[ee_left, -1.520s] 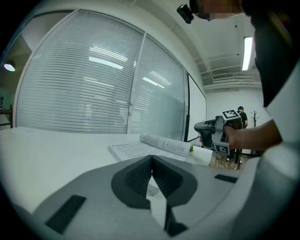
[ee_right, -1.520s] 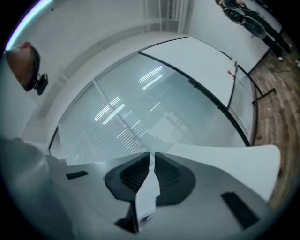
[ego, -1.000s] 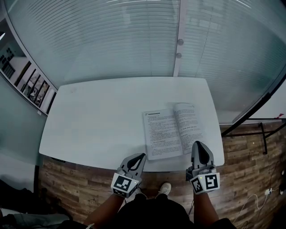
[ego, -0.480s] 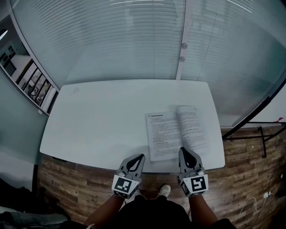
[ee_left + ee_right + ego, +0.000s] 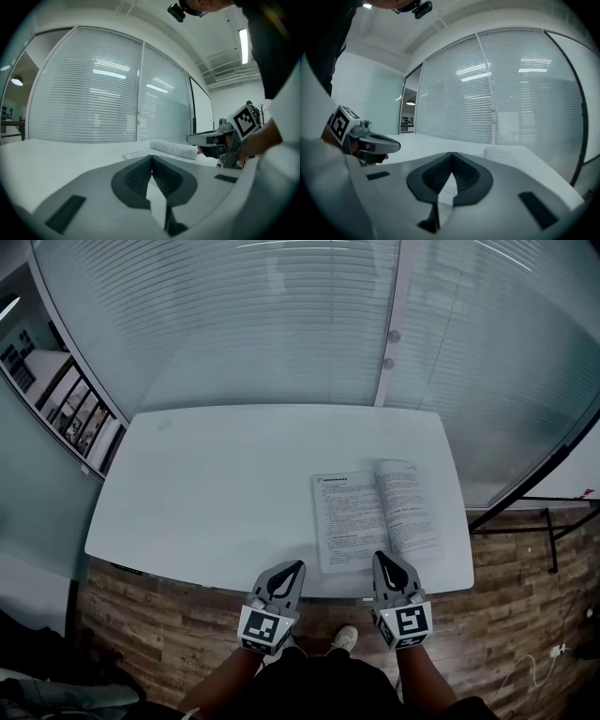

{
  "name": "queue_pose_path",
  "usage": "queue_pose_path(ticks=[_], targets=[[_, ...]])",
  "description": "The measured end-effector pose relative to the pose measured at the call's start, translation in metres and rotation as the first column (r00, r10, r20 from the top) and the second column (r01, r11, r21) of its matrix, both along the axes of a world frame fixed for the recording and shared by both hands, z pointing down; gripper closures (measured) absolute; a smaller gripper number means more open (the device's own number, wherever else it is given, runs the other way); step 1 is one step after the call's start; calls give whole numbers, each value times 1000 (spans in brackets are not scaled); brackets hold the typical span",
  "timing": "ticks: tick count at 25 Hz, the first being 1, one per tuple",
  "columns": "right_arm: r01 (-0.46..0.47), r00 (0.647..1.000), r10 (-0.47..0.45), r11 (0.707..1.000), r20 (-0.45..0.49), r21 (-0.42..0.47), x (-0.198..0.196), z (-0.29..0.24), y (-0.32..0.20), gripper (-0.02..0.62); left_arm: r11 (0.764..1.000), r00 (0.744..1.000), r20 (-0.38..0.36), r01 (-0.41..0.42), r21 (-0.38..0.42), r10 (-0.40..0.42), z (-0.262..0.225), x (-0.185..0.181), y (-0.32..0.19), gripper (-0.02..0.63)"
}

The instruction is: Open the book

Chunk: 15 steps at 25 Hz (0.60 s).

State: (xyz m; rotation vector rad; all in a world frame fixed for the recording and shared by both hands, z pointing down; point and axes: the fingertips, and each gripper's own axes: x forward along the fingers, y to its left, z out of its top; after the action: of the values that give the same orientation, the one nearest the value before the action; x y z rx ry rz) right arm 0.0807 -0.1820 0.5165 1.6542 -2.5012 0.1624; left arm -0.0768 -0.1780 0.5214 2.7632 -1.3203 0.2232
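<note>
– Left gripper point(image 5: 297, 564) first: how do its jaws stand?
– Together, tip to tip, with nothing between them. It hovers over the near edge of the white table point(image 5: 216, 474), left of the book point(image 5: 375, 517) and apart from it.
– And where does the book lie?
– Open, pages up, on the right part of the table, close to the near edge. Printed text covers both pages, and the right page arches up beside the spine.
– Right gripper point(image 5: 382, 556)?
– Jaws closed as well, holding nothing. In the head view its tip sits over the book's near edge, about at the fold. Whether it touches the paper I can't tell. Its own view shows print through the small gap under the closed tips.
– Anything beyond the table?
– Glass wall with blinds point(image 5: 244, 324) behind it, wooden floor point(image 5: 141, 615) below.
</note>
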Motion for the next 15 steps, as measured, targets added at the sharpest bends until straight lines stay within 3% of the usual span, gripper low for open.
queue_pose_path(ticks=[15], targets=[[58,998,-58,998,-23,13,-12,-3,7,591,1000,1000,-3,-12,3,12,-2,-1,2,594]])
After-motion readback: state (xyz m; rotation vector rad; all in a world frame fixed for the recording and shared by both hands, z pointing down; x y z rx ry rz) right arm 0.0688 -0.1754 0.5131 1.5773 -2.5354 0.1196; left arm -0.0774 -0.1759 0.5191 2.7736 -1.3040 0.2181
